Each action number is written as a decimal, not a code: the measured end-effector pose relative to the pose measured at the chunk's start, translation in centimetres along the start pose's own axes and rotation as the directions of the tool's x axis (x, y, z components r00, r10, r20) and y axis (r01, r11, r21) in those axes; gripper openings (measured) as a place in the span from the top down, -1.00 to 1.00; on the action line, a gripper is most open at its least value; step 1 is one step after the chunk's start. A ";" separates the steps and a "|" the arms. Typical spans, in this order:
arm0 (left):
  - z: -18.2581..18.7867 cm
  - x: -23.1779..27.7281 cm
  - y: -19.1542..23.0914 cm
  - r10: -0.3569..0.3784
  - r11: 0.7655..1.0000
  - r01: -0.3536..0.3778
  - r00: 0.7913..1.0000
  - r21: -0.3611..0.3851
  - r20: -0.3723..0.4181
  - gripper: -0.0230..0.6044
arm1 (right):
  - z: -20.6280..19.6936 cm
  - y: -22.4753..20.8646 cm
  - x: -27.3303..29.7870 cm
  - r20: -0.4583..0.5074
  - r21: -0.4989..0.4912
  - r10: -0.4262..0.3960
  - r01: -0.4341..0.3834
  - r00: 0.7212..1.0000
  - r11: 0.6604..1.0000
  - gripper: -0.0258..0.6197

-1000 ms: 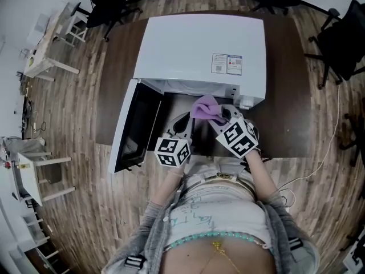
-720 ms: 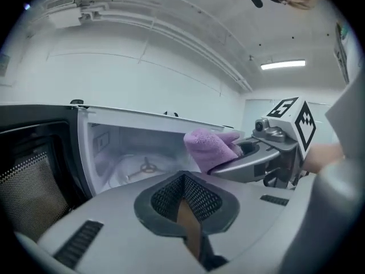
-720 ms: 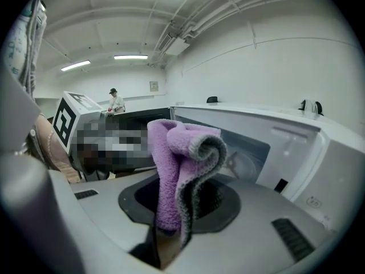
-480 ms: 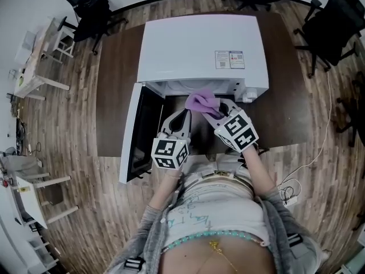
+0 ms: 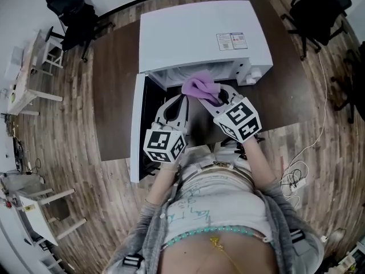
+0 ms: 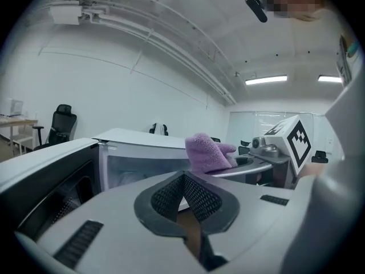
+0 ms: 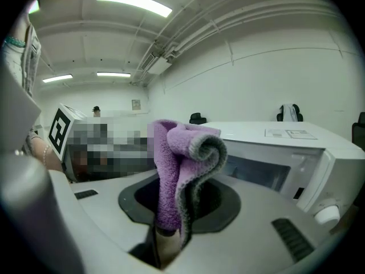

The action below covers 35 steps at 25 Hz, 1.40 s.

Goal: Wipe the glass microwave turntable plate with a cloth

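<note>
A purple cloth [image 5: 201, 88] hangs folded from my right gripper [image 5: 210, 97], which is shut on it just in front of the open white microwave [image 5: 199, 36]. In the right gripper view the cloth [image 7: 179, 164] stands up out of the pinched jaws [image 7: 170, 218]. My left gripper [image 5: 174, 104] is beside it on the left, near the microwave's open cavity, its jaws [image 6: 183, 178] closed with nothing seen between them. The left gripper view shows the cloth [image 6: 208, 153] and the right gripper [image 6: 268, 153] to its right. I cannot make out the glass turntable plate in any view.
The microwave door [image 5: 137, 124] swings open to the left, close beside my left gripper. The microwave sits on a dark brown table [image 5: 111, 84]. Black office chairs [image 5: 68, 10] stand on the wood floor behind, and a cable [image 5: 296, 170] lies at the right.
Both grippers have risen a little in front of the microwave opening, their marker cubes now looking larger. The cloth stays pinched in the right gripper.
</note>
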<state>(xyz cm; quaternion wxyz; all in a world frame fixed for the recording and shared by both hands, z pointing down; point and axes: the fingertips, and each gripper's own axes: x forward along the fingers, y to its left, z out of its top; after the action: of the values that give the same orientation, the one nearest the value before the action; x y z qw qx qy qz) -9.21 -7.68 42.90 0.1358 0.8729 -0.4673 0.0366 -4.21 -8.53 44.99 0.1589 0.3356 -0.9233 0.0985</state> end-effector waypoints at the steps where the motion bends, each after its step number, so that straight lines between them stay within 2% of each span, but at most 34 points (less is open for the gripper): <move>1: 0.2 -0.1 -0.1 -0.013 1.000 0.013 1.000 0.000 0.004 0.89 | 0.1 0.1 -0.1 0.007 0.004 -0.015 0.015 1.000 1.000 0.56; 8: 2.1 -0.6 -0.9 -0.092 0.996 0.091 0.995 0.022 0.041 0.89 | 1.4 0.8 -1.0 0.057 0.026 -0.084 0.083 0.995 0.996 0.56; 17: 4.3 -0.3 -1.0 -0.124 0.992 0.120 0.989 0.049 0.082 0.89 | 3.4 0.4 -1.2 0.109 0.032 -0.105 0.103 0.988 0.994 0.56; 22: 4.5 0.1 -0.5 -0.137 0.990 0.136 0.987 0.026 0.081 0.89 | 3.8 0.0 -1.1 0.112 0.022 -0.114 0.112 0.987 0.993 0.56; 28: 5.9 1.1 0.1 -0.154 0.987 0.150 0.985 0.051 0.081 0.89 | 4.2 -0.9 -0.6 0.130 0.055 -0.116 0.109 0.985 0.992 0.56; 35: 5.8 1.6 0.1 -0.184 0.983 0.183 0.981 0.027 0.052 0.89 | 3.9 -0.7 -0.1 0.102 0.060 -0.104 0.098 0.989 0.993 0.56</move>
<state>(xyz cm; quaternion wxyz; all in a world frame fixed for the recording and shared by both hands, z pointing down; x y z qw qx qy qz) -8.75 -10.60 37.69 0.1161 0.9144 -0.3877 0.0054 -4.57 -10.17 41.38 0.1054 0.3910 -0.9091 0.0978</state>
